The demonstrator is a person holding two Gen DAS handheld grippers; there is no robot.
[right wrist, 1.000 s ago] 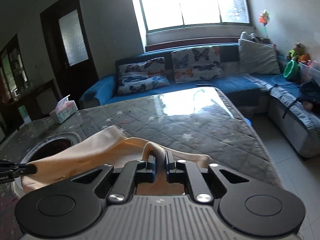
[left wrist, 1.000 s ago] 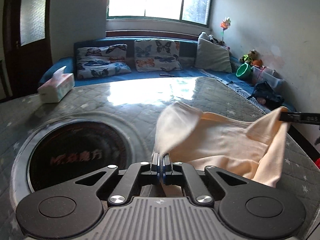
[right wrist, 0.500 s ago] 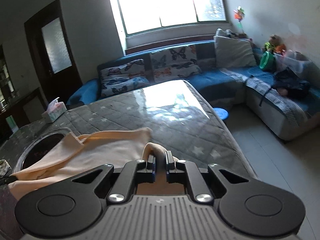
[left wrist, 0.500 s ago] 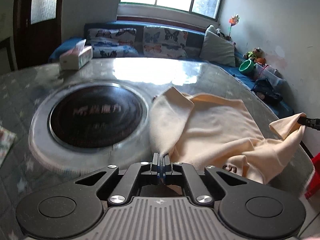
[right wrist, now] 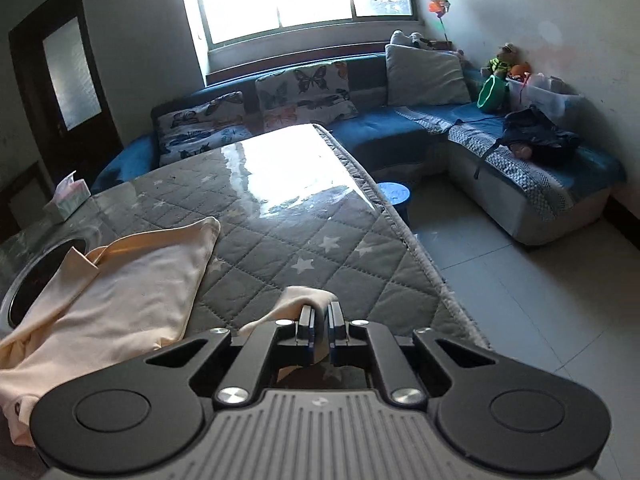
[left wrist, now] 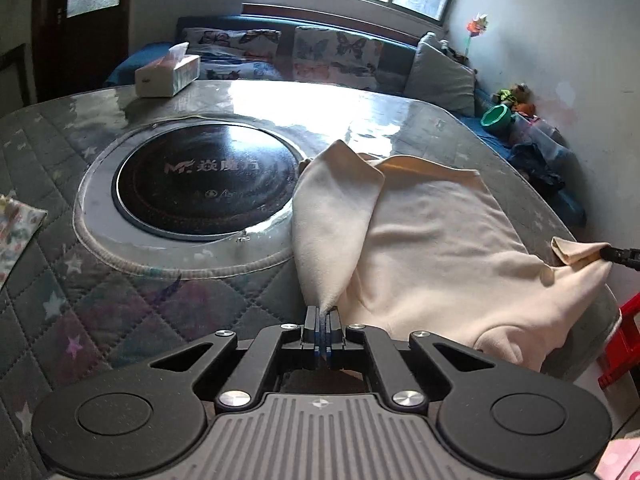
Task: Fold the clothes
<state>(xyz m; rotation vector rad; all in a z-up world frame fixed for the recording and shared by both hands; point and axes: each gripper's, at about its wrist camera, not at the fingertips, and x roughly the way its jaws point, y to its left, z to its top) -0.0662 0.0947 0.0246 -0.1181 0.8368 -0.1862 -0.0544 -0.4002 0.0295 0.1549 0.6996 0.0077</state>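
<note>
1. A quilted grey table [left wrist: 120,320] with a round black cooktop [left wrist: 204,184] fills the left wrist view; a blue sofa [right wrist: 400,128] lies behind.
2. Since a second ago, the cream garment [left wrist: 432,248] has dropped from hanging to lying spread, centre-right of the frame.
3. The left claw [left wrist: 322,316] pinches one corner at bottom centre.
4. The right claw [right wrist: 319,312] is clamped on another corner.

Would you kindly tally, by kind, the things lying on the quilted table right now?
Cream garment: 1
Tissue box: 1
Black round cooktop set into the table: 1
Floral cloth at the edge, only partly in view: 1
Total: 4
</note>
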